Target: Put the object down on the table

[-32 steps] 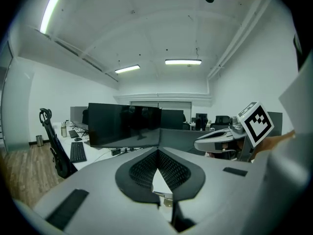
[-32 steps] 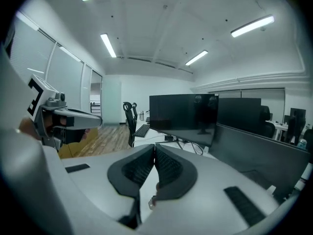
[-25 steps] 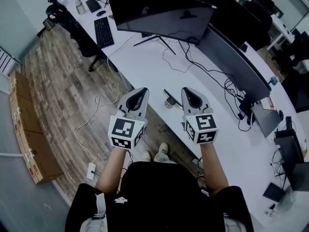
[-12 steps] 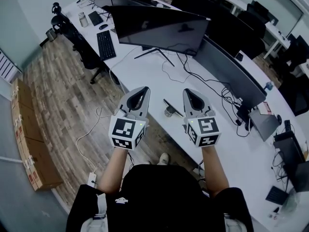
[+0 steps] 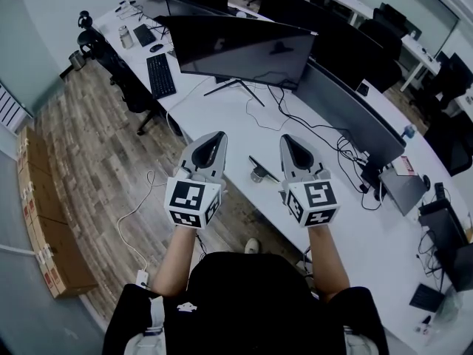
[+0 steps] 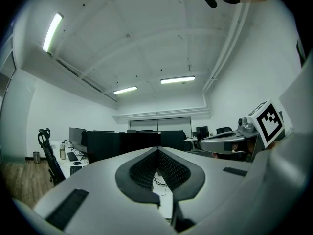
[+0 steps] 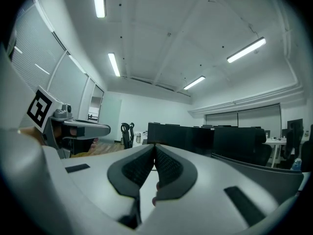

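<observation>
Tabletop (image 5: 222, 113) ran white and long from the upper left of the head view to its lower right, with wooden floor (image 5: 96, 150) along its left side. You held the left tool (image 5: 217, 137) and the right tool (image 5: 287, 138) side by side in mid-frame. They were level with each other and apart, and both pointed toward the top of the frame. The left one hung over the near edge of the tabletop and the right one over its white surface. Each carried its marker cube at the end nearest you.

In the left gripper view, the left tool's ribbed pads met at the tip, pressed together with nothing pinched. The right gripper view showed the right tool pressed together the same way. A small pinkish bit showed low in the gap behind its pads, and I could not tell what it was.

The small grey object (image 5: 257, 174) sat on the tabletop in the gap between the two tools, near the table's edge and touched by neither. A thin dark stick (image 5: 264, 167) ran slantwise by it; whether the two were joined I could not tell.

Further up the frame stood a wide dark monitor (image 5: 236, 46) on a thin-legged stand, with loose cables (image 5: 325, 133) trailing to its right. A black keyboard (image 5: 159, 74) lay at the upper left of the tabletop. Cardboard boxes (image 5: 44, 220) lined the left edge of the frame.
</observation>
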`<state>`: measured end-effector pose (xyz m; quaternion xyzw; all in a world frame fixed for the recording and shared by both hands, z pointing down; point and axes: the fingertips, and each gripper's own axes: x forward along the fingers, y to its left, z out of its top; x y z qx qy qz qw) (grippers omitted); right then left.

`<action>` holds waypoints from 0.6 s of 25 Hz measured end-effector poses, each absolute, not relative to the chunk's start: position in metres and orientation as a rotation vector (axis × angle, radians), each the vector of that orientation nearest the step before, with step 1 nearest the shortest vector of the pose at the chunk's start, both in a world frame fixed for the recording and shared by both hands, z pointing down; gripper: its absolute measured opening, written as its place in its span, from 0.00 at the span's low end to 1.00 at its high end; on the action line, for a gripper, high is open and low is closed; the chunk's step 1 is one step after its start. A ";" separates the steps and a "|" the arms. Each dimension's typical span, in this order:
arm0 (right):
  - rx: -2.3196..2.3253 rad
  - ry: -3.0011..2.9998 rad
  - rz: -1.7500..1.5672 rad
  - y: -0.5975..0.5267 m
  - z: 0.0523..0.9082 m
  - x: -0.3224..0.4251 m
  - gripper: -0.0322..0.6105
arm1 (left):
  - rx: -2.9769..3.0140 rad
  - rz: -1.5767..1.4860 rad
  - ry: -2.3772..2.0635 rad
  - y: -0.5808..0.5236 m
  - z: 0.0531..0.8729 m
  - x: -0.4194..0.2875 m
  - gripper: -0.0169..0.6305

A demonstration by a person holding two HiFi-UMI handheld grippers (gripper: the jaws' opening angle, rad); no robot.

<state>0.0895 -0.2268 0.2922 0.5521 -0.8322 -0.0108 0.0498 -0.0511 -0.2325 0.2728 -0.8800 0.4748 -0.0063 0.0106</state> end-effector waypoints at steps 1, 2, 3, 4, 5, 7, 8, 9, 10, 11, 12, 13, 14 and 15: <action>1.680 -2.532 -0.042 -0.227 0.292 0.089 0.09 | -2.747 -0.021 1.479 -0.233 0.273 -0.051 0.05; 1.678 -2.527 -0.051 -0.228 0.291 0.089 0.09 | -2.747 -0.021 1.475 -0.234 0.272 -0.050 0.05; 1.678 -2.523 -0.058 -0.228 0.291 0.089 0.09 | -2.747 -0.019 1.472 -0.234 0.272 -0.049 0.05; 1.678 -2.521 -0.061 -0.228 0.291 0.089 0.09 | -2.747 -0.016 1.469 -0.234 0.271 -0.048 0.05; 1.680 -2.521 -0.060 -0.228 0.290 0.090 0.09 | -2.746 -0.014 1.467 -0.234 0.270 -0.047 0.05; 1.683 -2.522 -0.055 -0.229 0.290 0.092 0.09 | -2.747 -0.014 1.464 -0.235 0.269 -0.046 0.05; 1.683 -2.521 -0.054 -0.229 0.289 0.092 0.09 | -2.748 -0.015 1.463 -0.236 0.268 -0.045 0.05; 1.683 -2.521 -0.053 -0.230 0.289 0.092 0.09 | -2.748 -0.016 1.463 -0.236 0.268 -0.045 0.05; 1.682 -2.521 -0.054 -0.230 0.289 0.092 0.09 | -2.748 -0.018 1.463 -0.236 0.268 -0.045 0.05; 1.681 -2.521 -0.054 -0.230 0.289 0.092 0.09 | -2.747 -0.019 1.463 -0.236 0.269 -0.045 0.05; 1.680 -2.521 -0.055 -0.230 0.290 0.092 0.09 | -2.748 -0.020 1.461 -0.236 0.269 -0.044 0.05; 1.679 -2.522 -0.054 -0.231 0.290 0.091 0.09 | -2.749 -0.020 1.458 -0.237 0.269 -0.044 0.05; 1.678 -2.522 -0.054 -0.232 0.290 0.091 0.09 | -2.750 -0.021 1.456 -0.237 0.270 -0.044 0.05; 1.677 -2.522 -0.053 -0.232 0.290 0.090 0.09 | -2.750 -0.022 1.455 -0.238 0.270 -0.044 0.05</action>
